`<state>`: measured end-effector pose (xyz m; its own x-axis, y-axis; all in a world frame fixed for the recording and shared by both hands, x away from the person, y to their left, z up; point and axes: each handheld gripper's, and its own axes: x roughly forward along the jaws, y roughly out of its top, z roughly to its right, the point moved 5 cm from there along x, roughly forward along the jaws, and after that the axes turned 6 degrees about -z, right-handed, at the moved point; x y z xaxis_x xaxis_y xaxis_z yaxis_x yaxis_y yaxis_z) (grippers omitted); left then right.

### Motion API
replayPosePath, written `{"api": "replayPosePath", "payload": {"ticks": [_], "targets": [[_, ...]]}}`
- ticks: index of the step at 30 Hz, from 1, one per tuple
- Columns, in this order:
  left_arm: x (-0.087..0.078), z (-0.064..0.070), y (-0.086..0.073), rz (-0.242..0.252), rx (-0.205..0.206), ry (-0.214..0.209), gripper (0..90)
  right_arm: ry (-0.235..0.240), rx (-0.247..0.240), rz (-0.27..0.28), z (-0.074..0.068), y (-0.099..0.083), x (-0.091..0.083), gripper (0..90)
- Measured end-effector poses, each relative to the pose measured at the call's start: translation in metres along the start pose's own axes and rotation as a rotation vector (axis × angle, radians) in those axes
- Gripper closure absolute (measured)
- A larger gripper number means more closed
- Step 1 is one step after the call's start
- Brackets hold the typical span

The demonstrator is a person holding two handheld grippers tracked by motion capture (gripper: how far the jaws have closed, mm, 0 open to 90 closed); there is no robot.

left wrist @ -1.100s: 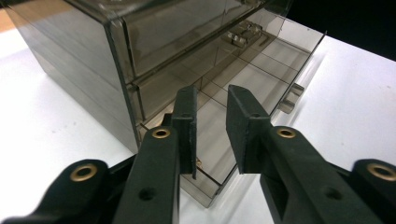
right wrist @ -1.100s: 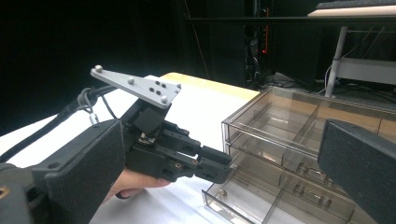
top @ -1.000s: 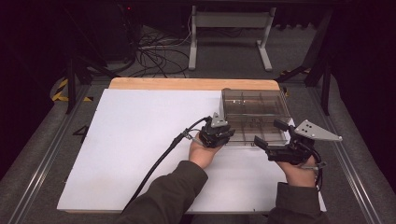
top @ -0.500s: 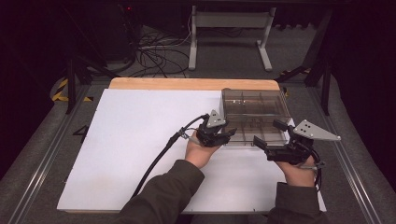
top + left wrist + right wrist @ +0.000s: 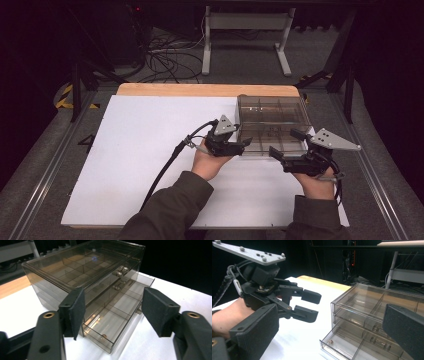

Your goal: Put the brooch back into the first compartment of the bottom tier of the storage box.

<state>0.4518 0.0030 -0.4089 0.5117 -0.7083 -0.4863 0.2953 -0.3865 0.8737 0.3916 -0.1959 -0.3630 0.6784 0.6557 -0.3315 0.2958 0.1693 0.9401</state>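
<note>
Drawer box (image 5: 272,120), smoky clear plastic, sits on the white sheet (image 5: 140,150) at the far right part of the tabletop (image 5: 200,90), its back near the far wooden edge. Lowest drawer (image 5: 110,323) is pulled partway out toward the near edge; its compartments are visible, with a small brass-coloured item (image 5: 104,335) near the front wall. Small metal parts (image 5: 121,270) lie in an upper level.

Left gripper (image 5: 239,144): jaws spread, nothing between them, positioned just beside the box's near left corner; in the left gripper view the open drawer's corner lies between the two jaws, apart from both pads. Right gripper (image 5: 285,145): jaws spread, holding nothing, at the near edge of the box on its right half, just in front of the drawer. Cable (image 5: 165,170) trails from the left gripper back over the sheet toward the near edge.
</note>
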Motion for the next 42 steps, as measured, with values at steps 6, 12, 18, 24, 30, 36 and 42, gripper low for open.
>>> {"api": "replayPosePath", "payload": {"ticks": [6, 12, 18, 24, 30, 36, 42], "targets": [[-0.013, 0.000, 0.003, 0.028, 0.010, 0.014, 28.4, 0.001, -0.005, -0.005, -0.001, 0.000, 0.003, 1.5], [-0.027, -0.002, 0.004, 0.050, 0.018, 0.023, 23.9, -0.007, -0.011, -0.012, -0.001, -0.001, 0.005, 1.5], [-0.044, -0.006, 0.005, 0.075, 0.017, 0.038, 20.0, -0.028, -0.009, 0.000, 0.000, 0.000, 0.003, 1.5], [-0.062, -0.012, 0.007, 0.101, 0.009, 0.060, 15.1, -0.036, -0.006, 0.000, 0.001, 0.000, 0.003, 1.5], [-0.082, -0.017, 0.008, 0.120, 0.016, 0.080, 12.9, -0.033, -0.012, -0.004, -0.001, 0.000, 0.006, 1.5], [-0.102, -0.023, 0.009, 0.147, 0.020, 0.099, 11.3, -0.035, -0.012, -0.007, -0.001, -0.001, 0.008, 1.5], [-0.121, -0.025, 0.008, 0.168, 0.025, 0.110, 10.3, -0.042, -0.006, -0.014, 0.000, -0.003, 0.009, 1.5]]}}
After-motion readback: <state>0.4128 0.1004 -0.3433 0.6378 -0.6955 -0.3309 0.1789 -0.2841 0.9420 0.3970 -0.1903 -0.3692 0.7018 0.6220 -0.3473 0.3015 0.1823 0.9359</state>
